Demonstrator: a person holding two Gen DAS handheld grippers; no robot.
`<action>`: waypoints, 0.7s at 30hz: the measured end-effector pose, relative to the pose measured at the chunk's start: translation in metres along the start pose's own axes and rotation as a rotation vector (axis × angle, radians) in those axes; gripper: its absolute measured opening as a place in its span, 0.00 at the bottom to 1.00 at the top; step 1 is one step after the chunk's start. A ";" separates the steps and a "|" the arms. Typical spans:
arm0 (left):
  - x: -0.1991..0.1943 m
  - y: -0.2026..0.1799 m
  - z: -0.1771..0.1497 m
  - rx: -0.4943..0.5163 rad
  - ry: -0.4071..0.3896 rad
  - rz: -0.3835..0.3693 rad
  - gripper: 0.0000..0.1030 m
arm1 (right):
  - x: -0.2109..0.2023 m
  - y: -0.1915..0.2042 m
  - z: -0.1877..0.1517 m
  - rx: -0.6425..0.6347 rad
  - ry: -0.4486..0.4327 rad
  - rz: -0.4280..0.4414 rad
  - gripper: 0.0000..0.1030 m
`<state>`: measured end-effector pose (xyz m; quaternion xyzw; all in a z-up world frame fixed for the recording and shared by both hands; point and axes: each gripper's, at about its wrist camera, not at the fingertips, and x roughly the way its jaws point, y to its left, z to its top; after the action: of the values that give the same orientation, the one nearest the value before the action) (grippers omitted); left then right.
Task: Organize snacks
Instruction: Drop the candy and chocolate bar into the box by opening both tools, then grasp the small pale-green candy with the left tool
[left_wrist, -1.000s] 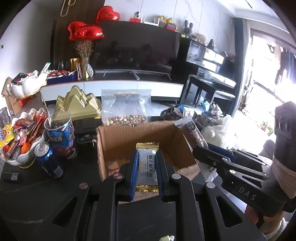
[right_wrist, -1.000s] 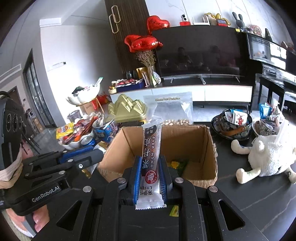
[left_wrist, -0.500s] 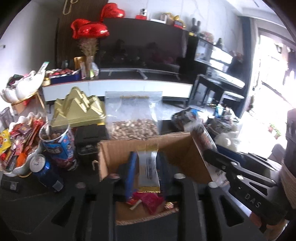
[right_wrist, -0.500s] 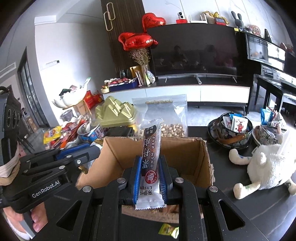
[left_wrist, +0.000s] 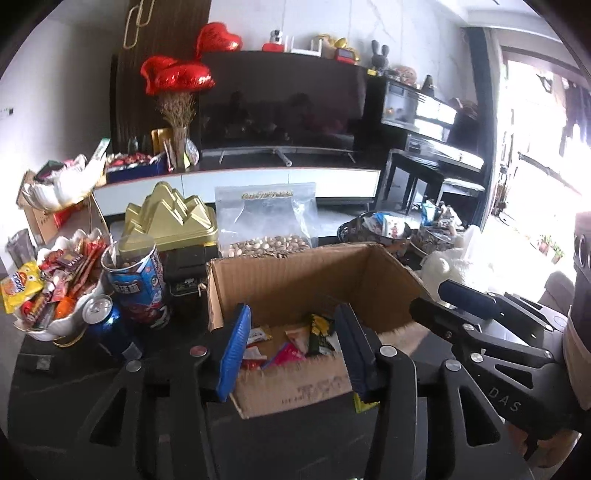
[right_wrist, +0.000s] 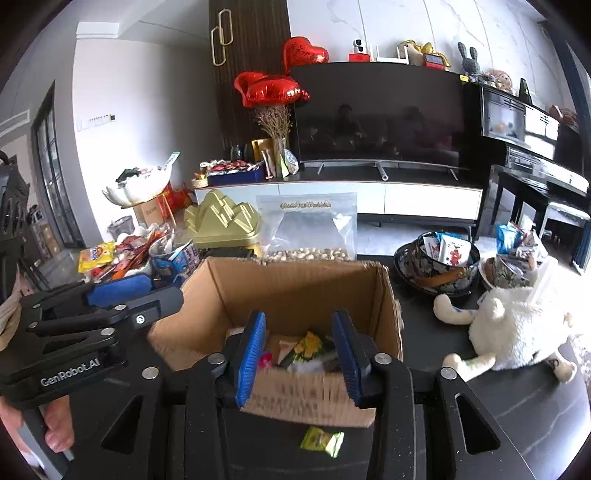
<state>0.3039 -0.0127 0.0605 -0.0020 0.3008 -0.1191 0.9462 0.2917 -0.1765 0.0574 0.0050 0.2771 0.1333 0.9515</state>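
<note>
The left tool (left_wrist: 291, 347) has let go of its gold-edged packet, jaws opening and empty above the cardboard box (left_wrist: 314, 273); the right tool (right_wrist: 299, 350) likewise dropped its long bar. Both snacks (right_wrist: 306, 350) now lie inside; a green candy (right_wrist: 322, 441) remains on the surface.

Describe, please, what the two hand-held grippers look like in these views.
Both are matte black, angular linkage frames with silver round rivets and long fingers faced with ribbed blue pads. The left hand-held gripper carries white "GenRobot.AI" lettering on its side; the right hand-held gripper is marked "DAS". Pale tape or strap wraps each body near the handle.
</note>
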 end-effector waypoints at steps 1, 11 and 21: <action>-0.004 -0.002 -0.002 0.003 -0.002 -0.003 0.49 | -0.006 0.001 -0.004 0.002 -0.002 0.003 0.41; -0.037 -0.021 -0.038 0.040 -0.012 -0.033 0.50 | -0.049 0.002 -0.038 0.034 -0.012 0.008 0.41; -0.039 -0.023 -0.074 0.038 0.019 -0.039 0.50 | -0.055 -0.001 -0.071 0.086 0.008 -0.007 0.47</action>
<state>0.2259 -0.0215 0.0234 0.0112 0.3076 -0.1433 0.9406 0.2094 -0.1958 0.0259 0.0446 0.2866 0.1180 0.9497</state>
